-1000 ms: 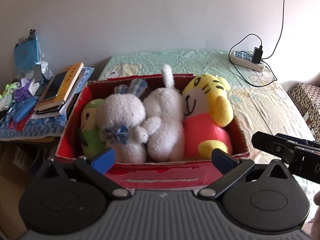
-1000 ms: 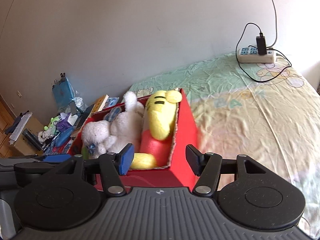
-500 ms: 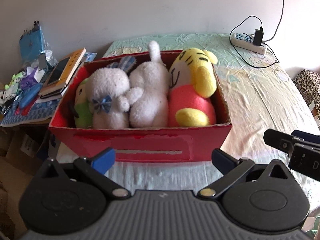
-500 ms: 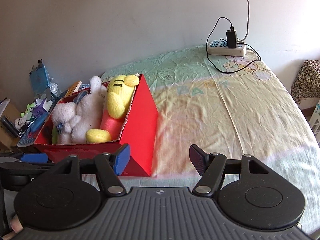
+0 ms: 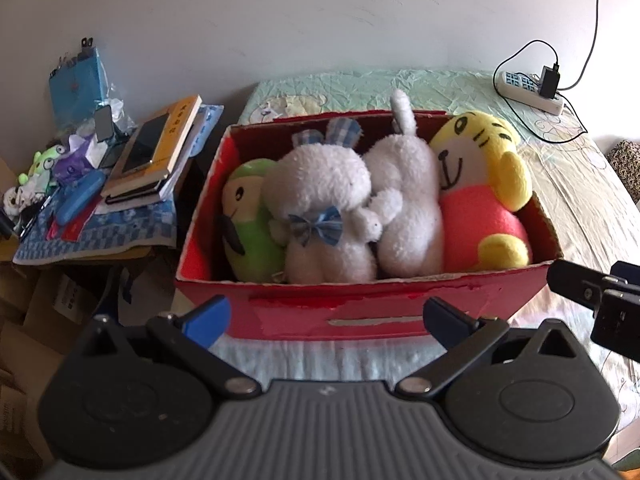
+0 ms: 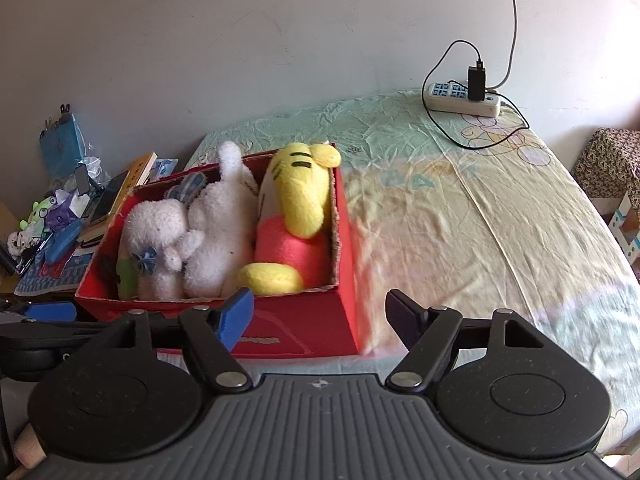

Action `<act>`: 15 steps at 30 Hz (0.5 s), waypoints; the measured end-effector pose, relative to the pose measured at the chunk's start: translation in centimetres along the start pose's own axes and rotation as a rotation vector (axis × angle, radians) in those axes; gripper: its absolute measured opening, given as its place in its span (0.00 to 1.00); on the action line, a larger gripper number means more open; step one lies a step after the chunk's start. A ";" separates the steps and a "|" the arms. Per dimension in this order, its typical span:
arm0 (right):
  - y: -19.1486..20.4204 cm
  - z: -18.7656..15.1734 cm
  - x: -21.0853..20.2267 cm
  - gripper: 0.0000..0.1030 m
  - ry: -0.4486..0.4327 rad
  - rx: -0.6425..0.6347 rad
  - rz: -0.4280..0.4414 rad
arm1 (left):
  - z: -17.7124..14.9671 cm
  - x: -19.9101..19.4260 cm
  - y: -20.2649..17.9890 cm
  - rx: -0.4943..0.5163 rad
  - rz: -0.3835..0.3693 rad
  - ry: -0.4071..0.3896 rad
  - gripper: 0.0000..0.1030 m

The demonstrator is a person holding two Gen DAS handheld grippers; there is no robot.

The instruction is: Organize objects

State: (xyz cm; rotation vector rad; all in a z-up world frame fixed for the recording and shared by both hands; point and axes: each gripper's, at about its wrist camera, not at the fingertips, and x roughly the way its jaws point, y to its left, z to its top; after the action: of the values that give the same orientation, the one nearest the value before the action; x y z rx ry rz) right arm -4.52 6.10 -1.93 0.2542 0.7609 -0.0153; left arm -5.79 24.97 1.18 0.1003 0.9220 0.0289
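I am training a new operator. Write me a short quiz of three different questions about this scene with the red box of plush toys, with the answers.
1. True or false: both the left gripper and the right gripper are open and hold nothing.
2. How many plush toys are in the red box?
3. Multiple choice: which toy sits at the box end nearest the power strip? A) green plush B) white bunny with blue bow C) yellow tiger plush

Key: 1. True. 2. Four: the green plush, the bunny, a second white plush, the tiger. 3. C.
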 end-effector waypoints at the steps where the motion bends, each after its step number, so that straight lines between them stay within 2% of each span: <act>1: 0.6 0.0 0.1 0.74 -0.003 0.000 -0.001 | 0.1 0.1 0.4 0.006 -0.002 0.000 1.00; 15: 4.4 1.3 1.8 0.75 -0.036 0.029 -0.093 | 1.8 1.8 2.5 0.074 -0.067 -0.008 0.99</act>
State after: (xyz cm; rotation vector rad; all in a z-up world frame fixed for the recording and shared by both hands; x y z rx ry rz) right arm -1.92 10.22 -1.27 0.2452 0.7370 -0.1188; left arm -3.23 27.48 1.13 0.1375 0.9185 -0.0679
